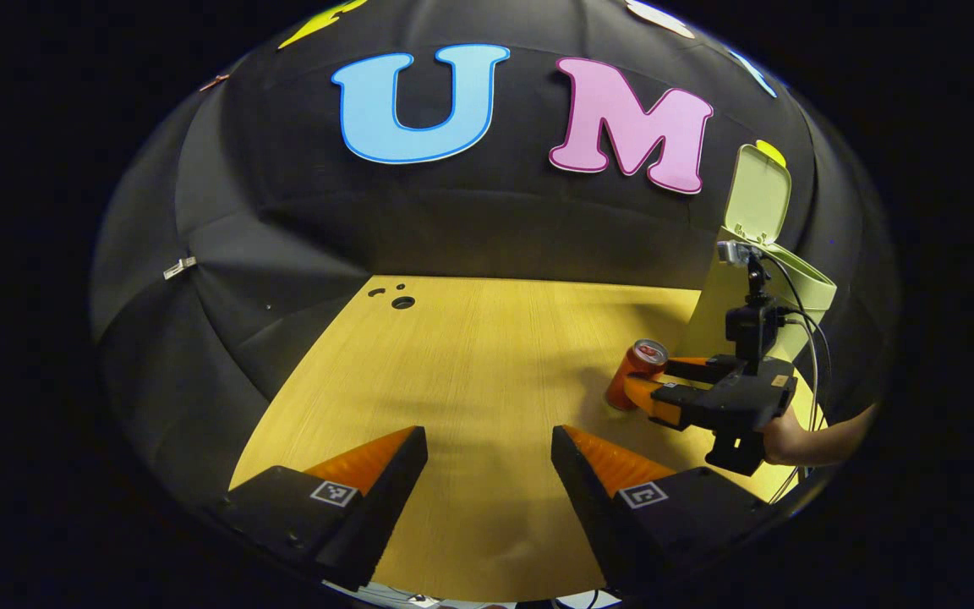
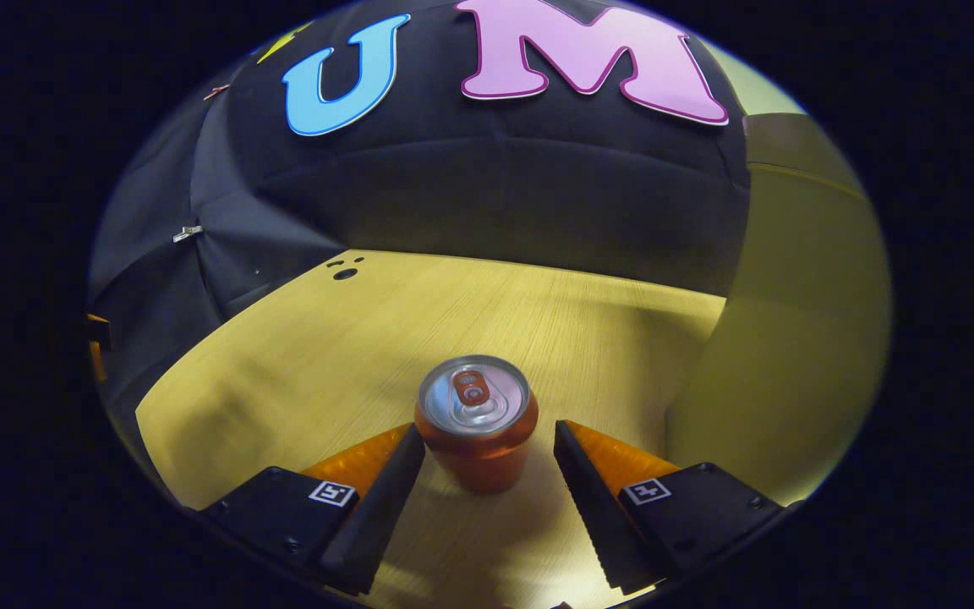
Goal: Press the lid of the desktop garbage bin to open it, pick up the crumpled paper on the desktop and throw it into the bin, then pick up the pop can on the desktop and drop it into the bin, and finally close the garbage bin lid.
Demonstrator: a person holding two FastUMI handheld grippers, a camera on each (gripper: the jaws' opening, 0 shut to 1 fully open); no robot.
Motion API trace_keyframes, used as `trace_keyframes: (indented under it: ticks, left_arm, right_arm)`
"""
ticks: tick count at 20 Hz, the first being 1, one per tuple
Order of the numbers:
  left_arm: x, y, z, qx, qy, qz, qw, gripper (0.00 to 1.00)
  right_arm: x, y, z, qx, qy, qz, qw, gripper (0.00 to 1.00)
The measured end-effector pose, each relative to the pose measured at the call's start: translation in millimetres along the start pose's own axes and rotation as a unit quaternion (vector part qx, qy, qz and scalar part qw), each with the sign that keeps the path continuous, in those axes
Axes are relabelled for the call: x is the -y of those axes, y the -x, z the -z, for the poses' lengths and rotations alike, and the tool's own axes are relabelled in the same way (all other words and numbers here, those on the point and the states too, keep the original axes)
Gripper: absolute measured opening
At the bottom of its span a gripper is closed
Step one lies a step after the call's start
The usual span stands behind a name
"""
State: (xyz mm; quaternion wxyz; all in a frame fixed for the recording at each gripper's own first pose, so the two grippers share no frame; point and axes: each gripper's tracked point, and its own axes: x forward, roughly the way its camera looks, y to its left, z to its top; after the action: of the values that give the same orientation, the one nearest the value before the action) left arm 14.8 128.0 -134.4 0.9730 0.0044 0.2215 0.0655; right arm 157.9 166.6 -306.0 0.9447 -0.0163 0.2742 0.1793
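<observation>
On the desk: wooden top (image 1: 470, 372), pop can and bin both sitting at the right-hand side in the left gripper view.
Pop can: (image 2: 477, 423) upright on the wood, pull tab on top, parked right between the right gripper's fingers.
Right gripper: (image 2: 487, 448) jaws spread wide, a finger on each side of the can. Left one looks about touching, small gap on the right, so not really clamped on it. In the left gripper view (image 1: 652, 381) you can see it reaching around the can, with a hand (image 1: 783, 436) behind it.
Left gripper: (image 1: 489, 452) jaws wide apart, nothing between them but bare wood, well away from the can.
Garbage bin: (image 1: 800, 292) pale green, just behind the can (image 1: 637, 372).
Lid: (image 1: 757, 194) flipped up, standing open.
Crumpled paper: can't tell where it is.
</observation>
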Motion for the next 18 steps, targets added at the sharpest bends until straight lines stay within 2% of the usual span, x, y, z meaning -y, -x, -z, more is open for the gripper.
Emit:
trace_keyframes:
  ticks: [4,5,7,10,13,18]
  left_arm:
    - [3.9,-2.1,3.0,-0.004,0.004,0.002,1.000,0.96]
    - [4.4,-2.5,3.3,-0.005,0.007,0.002,1.000,0.96]
    - [4.3,-2.4,4.2,-0.005,0.011,0.001,1.000,0.96]
    - [5.9,-1.0,1.9,-0.001,0.013,0.002,1.000,0.96]
    - [8.0,0.4,-0.8,0.007,0.012,0.006,1.000,0.96]
    - [19.1,4.3,-3.1,0.018,0.009,0.023,1.000,0.96]
  right_arm:
    - [-4.2,-10.4,1.7,-0.010,-0.003,-0.009,1.000,0.98]
    - [-5.1,-10.2,1.1,-0.011,-0.005,-0.010,1.000,0.96]
    - [-7.0,-11.0,0.4,-0.014,-0.005,-0.014,1.000,0.84]
    - [-8.5,-3.1,-6.4,-0.011,0.009,-0.019,1.000,0.84]
    - [-12.3,19.5,-27.3,0.004,0.030,-0.024,0.999,0.84]
    - [-22.0,71.1,-86.1,0.050,0.075,-0.035,0.995,0.84]
